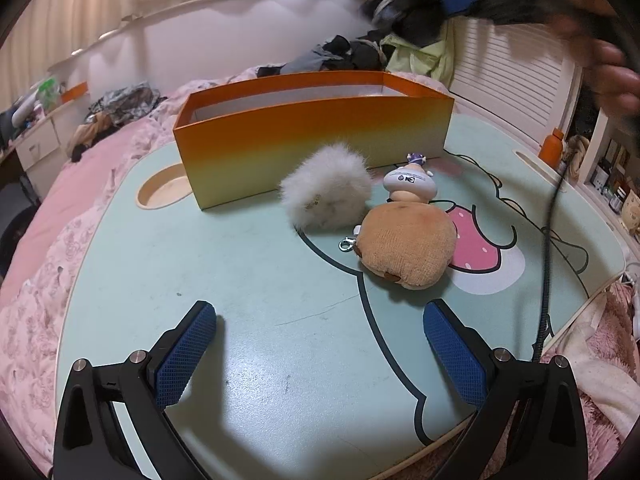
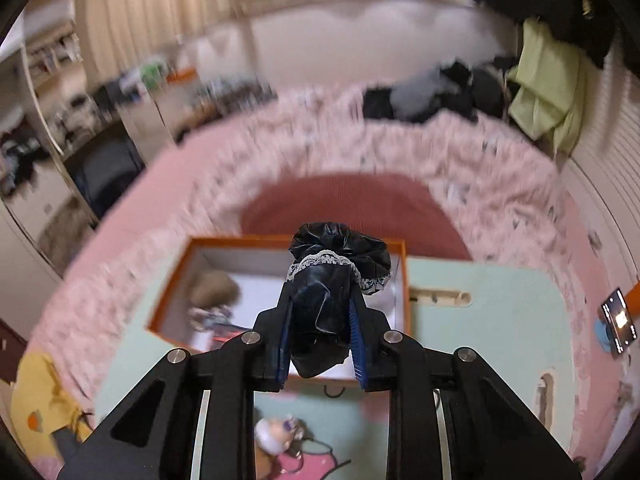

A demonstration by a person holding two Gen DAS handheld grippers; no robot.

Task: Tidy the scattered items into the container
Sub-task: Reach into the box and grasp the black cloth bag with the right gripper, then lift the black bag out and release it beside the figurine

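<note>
Right tongs (image 2: pixel 322 332) clenched on a black lace-trimmed pouch (image 2: pixel 336 276), held above the orange box (image 2: pixel 402 280) for dropping in. Left tongs (image 1: pixel 320 354) released, empty, over the tabletop (image 1: pixel 240 264) near the remaining toys.

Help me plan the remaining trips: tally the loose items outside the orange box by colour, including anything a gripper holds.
White: 2, fluffy pom-pom, small figurine
Tan: 1, plush keychain
Black: 1, lace-trimmed pouch in the right gripper
Total: 4
</note>
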